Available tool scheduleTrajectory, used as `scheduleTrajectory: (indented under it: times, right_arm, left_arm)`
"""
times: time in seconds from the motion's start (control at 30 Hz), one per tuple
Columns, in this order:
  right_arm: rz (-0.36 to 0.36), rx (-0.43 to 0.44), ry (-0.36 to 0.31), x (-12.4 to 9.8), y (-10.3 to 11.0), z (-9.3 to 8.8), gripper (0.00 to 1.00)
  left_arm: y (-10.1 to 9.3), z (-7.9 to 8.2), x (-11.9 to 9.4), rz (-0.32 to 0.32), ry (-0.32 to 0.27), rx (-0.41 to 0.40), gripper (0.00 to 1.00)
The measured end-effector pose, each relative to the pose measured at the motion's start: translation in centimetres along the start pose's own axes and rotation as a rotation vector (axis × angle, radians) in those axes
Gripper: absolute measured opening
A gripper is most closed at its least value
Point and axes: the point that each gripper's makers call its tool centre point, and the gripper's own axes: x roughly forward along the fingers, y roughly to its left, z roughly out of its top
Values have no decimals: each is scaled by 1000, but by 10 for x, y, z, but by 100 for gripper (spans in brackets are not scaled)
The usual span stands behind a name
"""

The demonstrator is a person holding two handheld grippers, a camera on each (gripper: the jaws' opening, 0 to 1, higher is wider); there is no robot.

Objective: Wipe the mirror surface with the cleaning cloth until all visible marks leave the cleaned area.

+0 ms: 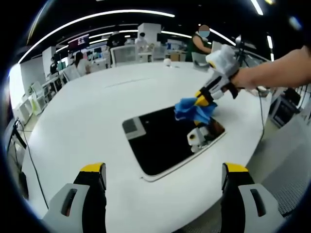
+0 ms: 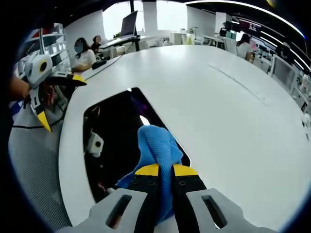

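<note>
A dark rectangular mirror point(image 1: 155, 143) lies flat on the round white table point(image 1: 87, 116). At the mirror's far right corner my right gripper point(image 1: 200, 100), held by a person's hand, presses a blue cleaning cloth point(image 1: 193, 110) onto the glass. In the right gripper view the right gripper point(image 2: 165, 170) is shut on the cloth point(image 2: 156, 144), which rests on the mirror point(image 2: 114, 128). My left gripper point(image 1: 165, 170) hovers open over the table's near edge, short of the mirror. It also appears off the table's edge, open, as the left gripper point(image 2: 60, 100) in the right gripper view.
The glass reflects a gripper point(image 1: 197, 138). People sit at desks point(image 1: 121, 51) and chairs beyond the table. A cable point(image 1: 29, 155) hangs by the table's left edge. Grey floor point(image 2: 34, 170) lies past the rim. The table point(image 2: 233, 111) stretches wide beyond the mirror.
</note>
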Motion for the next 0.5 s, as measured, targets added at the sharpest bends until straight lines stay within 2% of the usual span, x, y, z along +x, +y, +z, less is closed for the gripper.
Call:
scheduleTrajectory:
  times: [0.5]
  right_arm:
    - [-8, 3, 3, 4, -14, 5, 3]
  left_arm:
    - [3, -2, 1, 11, 7, 1, 100]
